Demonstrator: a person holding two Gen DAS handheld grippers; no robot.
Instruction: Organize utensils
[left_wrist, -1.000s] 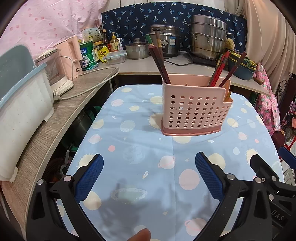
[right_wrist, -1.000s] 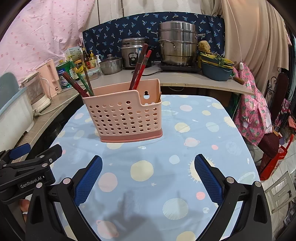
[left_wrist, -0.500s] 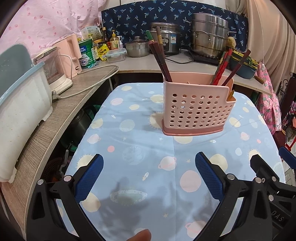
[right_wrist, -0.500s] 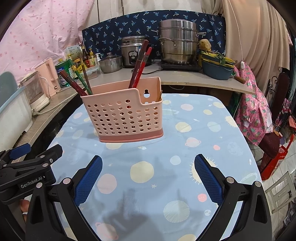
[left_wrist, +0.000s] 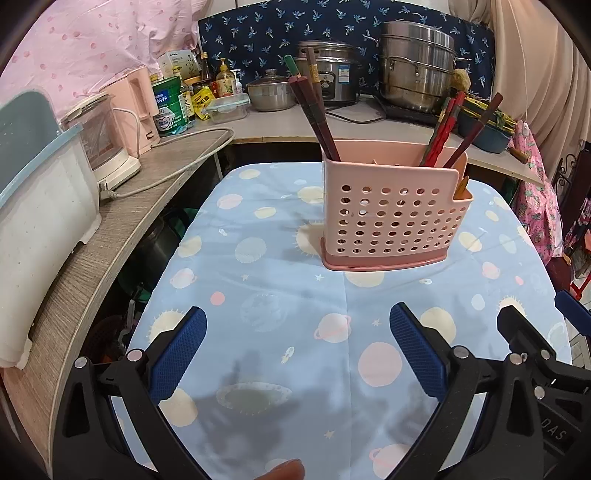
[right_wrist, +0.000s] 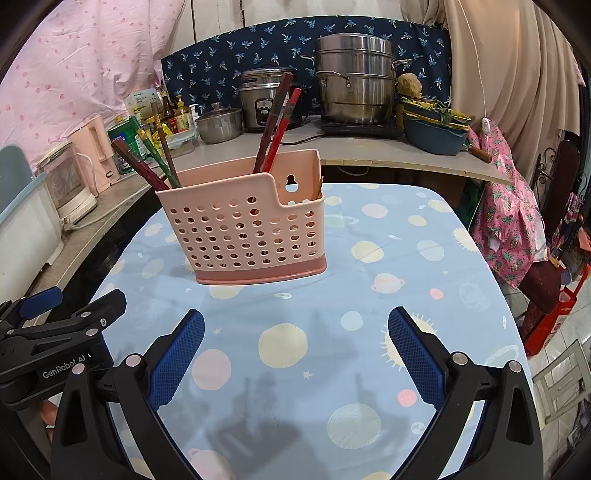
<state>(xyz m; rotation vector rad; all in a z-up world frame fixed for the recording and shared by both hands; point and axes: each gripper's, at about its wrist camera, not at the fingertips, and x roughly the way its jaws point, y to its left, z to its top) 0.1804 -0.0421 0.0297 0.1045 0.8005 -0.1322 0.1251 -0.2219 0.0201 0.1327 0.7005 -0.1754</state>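
Note:
A pink perforated utensil holder (left_wrist: 391, 214) (right_wrist: 247, 229) stands upright on the table with the blue planet-print cloth (left_wrist: 280, 288) (right_wrist: 369, 295). Dark brown chopsticks (left_wrist: 314, 114) lean out of its left end, together with a green one (right_wrist: 157, 155). Red and brown chopsticks (left_wrist: 448, 125) (right_wrist: 279, 118) stick up from its other end. My left gripper (left_wrist: 297, 350) hangs open over the near cloth, nothing between its blue pads. My right gripper (right_wrist: 295, 354) is likewise open and holds nothing. The left gripper's body (right_wrist: 55, 343) shows at the lower left of the right wrist view.
A wooden counter (left_wrist: 110, 229) curves along the left and back. It carries a white-and-blue bin (left_wrist: 40, 206), a kettle (left_wrist: 107, 147), a rice cooker (left_wrist: 328, 81), a steel steamer pot (right_wrist: 354, 81) and blue bowls (right_wrist: 432, 133). Pink patterned cloth (right_wrist: 509, 229) hangs at the right.
Both grippers have pulled back slightly and stay open. The holder and chopsticks have not moved.

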